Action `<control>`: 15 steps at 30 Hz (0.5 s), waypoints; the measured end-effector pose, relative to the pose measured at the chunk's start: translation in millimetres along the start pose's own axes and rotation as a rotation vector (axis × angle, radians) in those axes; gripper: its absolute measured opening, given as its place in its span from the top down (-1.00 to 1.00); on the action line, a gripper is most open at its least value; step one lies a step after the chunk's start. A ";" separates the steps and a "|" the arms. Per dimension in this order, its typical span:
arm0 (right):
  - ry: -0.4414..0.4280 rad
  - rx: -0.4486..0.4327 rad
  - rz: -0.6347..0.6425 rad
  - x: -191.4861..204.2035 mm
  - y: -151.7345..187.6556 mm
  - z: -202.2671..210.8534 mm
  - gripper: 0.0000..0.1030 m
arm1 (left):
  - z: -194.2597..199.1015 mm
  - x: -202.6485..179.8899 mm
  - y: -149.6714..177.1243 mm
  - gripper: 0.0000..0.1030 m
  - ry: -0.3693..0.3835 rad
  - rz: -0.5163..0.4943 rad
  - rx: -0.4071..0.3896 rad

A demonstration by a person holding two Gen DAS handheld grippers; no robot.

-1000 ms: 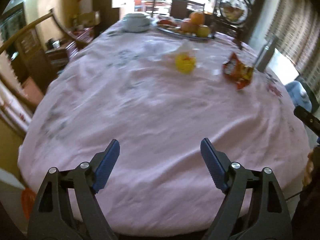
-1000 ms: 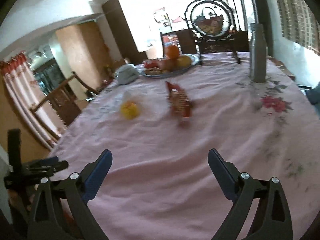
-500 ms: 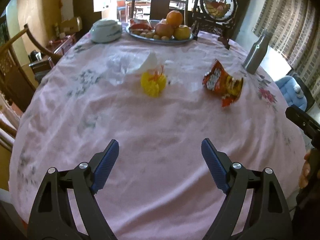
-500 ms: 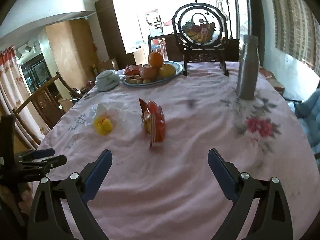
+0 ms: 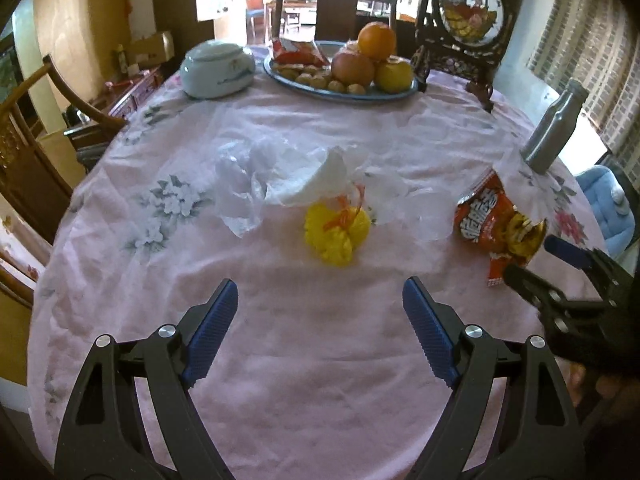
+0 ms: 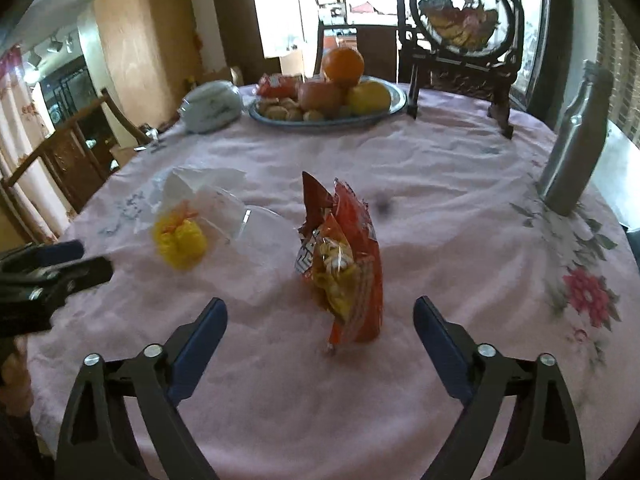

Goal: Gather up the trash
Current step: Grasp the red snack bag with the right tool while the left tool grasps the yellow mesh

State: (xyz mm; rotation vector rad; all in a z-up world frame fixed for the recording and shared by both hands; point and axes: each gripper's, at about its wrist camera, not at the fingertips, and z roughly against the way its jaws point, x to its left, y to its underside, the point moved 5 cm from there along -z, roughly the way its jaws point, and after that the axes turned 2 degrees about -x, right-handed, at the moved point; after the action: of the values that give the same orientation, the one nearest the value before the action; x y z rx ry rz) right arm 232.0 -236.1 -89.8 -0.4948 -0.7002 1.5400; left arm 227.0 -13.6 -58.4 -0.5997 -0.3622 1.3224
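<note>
Both tools wide, empty: left tool faces yellow wad, right tool, jaws just narrowing slightly, faces chip bag mid-tabletop.

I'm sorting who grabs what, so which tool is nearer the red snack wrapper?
Right. The right tool is open straight in front of the red snack wrapper, just short of it. The left tool faces the yellow bundle, with the wrapper off to its right.

Pink-clothed table: snack wrapper, fruit tray.

both grippers moved in over the table, right gripper jaws closing slightly, nothing between them, red snack wrapper now just ahead, yellow bundle nearer left gripper
</note>
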 end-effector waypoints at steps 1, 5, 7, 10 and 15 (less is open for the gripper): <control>0.002 0.010 -0.003 0.4 -1.0 -6.5 -0.70 | -2.6 1.1 1.4 -0.59 -0.001 -0.001 0.008; -0.007 0.037 -0.038 -4.0 -1.9 -22.2 0.03 | -13.5 8.2 8.8 -0.59 -0.016 0.004 0.035; -0.036 0.047 -0.074 -8.2 -0.9 -27.0 0.40 | -17.2 13.0 11.6 -0.59 -0.025 0.009 0.047; -0.072 0.015 -0.129 -16.2 0.9 -18.1 0.70 | -20.1 17.1 11.3 -0.59 -0.043 0.006 0.053; -0.106 -0.085 -0.216 -33.6 4.9 11.5 0.71 | -29.3 20.2 6.7 -0.59 -0.053 0.022 0.073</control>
State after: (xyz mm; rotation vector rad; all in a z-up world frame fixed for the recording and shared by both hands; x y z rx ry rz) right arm 223.8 -271.0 -88.2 -0.3895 -0.8749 1.3450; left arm 242.9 1.0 -87.5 -0.5100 -0.3502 1.3684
